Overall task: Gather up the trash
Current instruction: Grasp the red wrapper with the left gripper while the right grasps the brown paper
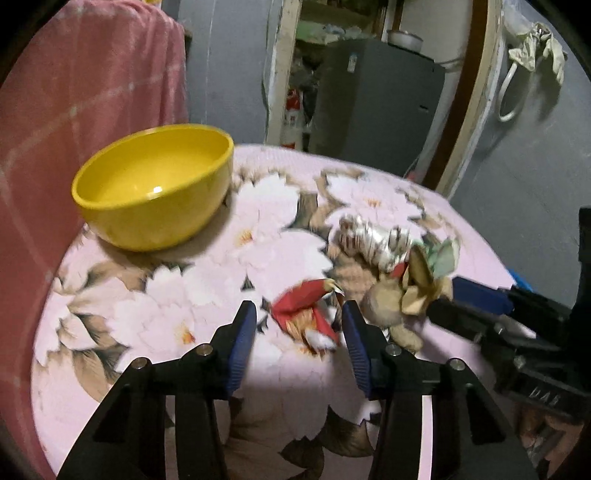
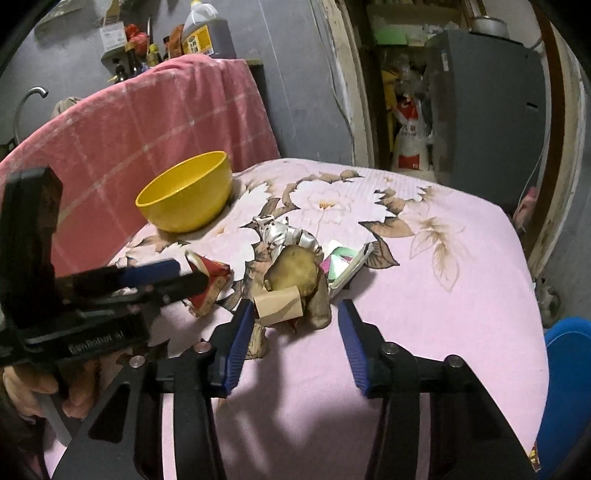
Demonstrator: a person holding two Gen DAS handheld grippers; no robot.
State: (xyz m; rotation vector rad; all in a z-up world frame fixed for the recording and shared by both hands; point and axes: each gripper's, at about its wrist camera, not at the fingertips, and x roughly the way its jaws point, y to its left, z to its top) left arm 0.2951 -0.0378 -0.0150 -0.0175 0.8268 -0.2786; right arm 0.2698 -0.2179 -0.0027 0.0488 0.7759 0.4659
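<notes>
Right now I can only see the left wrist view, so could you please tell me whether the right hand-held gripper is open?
Observer: Yes, the right hand-held gripper is open, with a cardboard tube just ahead of its fingers.
Operator: What lies beside that tube?
Observer: A brown lump lies behind it, and a green-and-white wrapper lies flat to the right.
Operator: Anything behind the pink towel?
Observer: A large oil bottle stands there.

A lived-in home, kitchen end; a shelf (image 2: pixel 122 44) of sauce bottles and a large oil jug (image 2: pixel 207 31) on the grey wall; a floral-clothed table (image 2: pixel 443 266) bearing a yellow bowl (image 2: pixel 184 195); a grey refrigerator (image 2: pixel 487 107) beyond the worn doorframe (image 2: pixel 351 81); a pink towel (image 2: pixel 147 122) draped alongside.
</notes>
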